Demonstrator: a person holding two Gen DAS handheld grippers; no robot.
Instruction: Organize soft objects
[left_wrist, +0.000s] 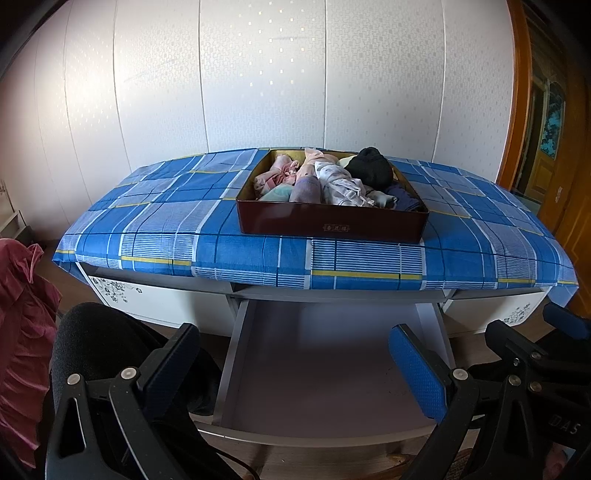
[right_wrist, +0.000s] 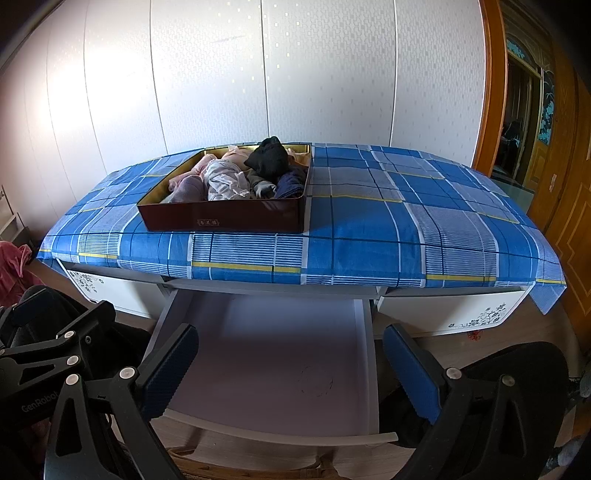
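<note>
A dark red box (left_wrist: 332, 221) (right_wrist: 221, 218) stands on the blue plaid cloth (left_wrist: 166, 218) (right_wrist: 388, 221) covering the desk. It holds several rolled soft clothes: pink, purple, white (left_wrist: 343, 184) (right_wrist: 225, 181), navy, with a black one (left_wrist: 369, 166) (right_wrist: 269, 155) on top. Below the desk front a white drawer (left_wrist: 325, 362) (right_wrist: 273, 354) is pulled out with nothing in it. My left gripper (left_wrist: 295, 373) is open and empty above the drawer. My right gripper (right_wrist: 291, 373) is open and empty above the drawer too, and also shows at the right edge of the left wrist view (left_wrist: 532, 350).
White wall panels stand behind the desk. A wooden door frame (right_wrist: 495, 92) is at the right. A pink cloth (left_wrist: 22, 332) lies at the left. White flowered drawer fronts (right_wrist: 454, 310) flank the open drawer. A black padded shape (left_wrist: 92, 339) sits beside the left gripper.
</note>
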